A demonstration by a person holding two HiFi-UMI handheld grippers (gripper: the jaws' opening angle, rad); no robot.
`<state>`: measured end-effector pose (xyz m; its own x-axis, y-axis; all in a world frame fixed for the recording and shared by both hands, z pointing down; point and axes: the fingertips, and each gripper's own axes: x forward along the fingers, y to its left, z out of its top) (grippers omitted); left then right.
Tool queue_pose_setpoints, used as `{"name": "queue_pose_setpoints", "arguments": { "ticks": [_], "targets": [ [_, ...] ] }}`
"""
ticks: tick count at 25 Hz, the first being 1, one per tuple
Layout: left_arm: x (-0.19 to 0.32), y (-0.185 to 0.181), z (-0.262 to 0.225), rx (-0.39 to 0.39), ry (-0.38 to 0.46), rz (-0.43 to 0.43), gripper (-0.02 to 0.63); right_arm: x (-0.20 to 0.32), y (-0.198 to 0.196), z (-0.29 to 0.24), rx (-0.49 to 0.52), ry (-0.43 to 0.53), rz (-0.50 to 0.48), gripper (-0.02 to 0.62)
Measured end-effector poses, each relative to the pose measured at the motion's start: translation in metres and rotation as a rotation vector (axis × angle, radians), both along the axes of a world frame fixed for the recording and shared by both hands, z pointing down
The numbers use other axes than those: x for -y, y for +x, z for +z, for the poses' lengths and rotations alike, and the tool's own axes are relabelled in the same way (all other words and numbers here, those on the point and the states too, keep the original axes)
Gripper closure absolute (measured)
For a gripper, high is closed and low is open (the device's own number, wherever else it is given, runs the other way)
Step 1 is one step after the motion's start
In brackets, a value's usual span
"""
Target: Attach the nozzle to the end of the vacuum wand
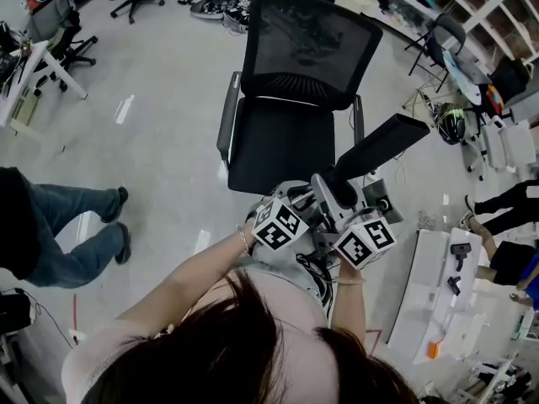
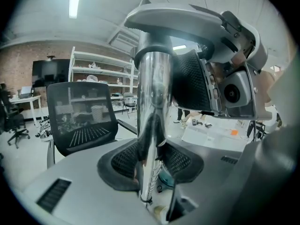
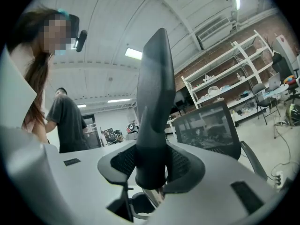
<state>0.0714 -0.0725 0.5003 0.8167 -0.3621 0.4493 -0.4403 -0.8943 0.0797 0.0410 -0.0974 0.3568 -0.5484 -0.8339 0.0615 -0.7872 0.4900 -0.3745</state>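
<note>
In the left gripper view, the shiny silver vacuum wand (image 2: 152,107) stands upright between the mesh pads (image 2: 117,161), and my left gripper (image 2: 152,159) is shut on it. My right gripper (image 3: 152,165) is shut on the collar of the black tapered nozzle (image 3: 154,102), which points up and away. A sliver of the silver wand end (image 3: 158,197) shows right under the collar; whether it is seated I cannot tell. From the head view, both grippers (image 1: 305,209) (image 1: 345,217) meet in front of my chest, with the nozzle (image 1: 379,146) slanting up to the right.
A black mesh office chair (image 1: 295,99) stands just ahead of the grippers. A person's legs in jeans (image 1: 63,225) are at the left, and another person in a dark shirt (image 3: 70,125) stands nearby. A white table (image 1: 438,310) with small tools is at the right.
</note>
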Motion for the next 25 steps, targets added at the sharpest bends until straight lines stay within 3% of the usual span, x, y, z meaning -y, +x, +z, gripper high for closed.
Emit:
{"name": "queue_pose_setpoints", "arguments": {
  "ticks": [19, 25],
  "targets": [
    [0.001, -0.003, -0.002, 0.023, 0.017, 0.006, 0.449, -0.003, -0.010, -0.002, -0.228, 0.078, 0.105, 0.414],
    [0.002, 0.000, -0.001, 0.025, 0.028, 0.013, 0.449, -0.005, -0.012, 0.002, -0.352, 0.131, 0.142, 0.414]
  ]
}}
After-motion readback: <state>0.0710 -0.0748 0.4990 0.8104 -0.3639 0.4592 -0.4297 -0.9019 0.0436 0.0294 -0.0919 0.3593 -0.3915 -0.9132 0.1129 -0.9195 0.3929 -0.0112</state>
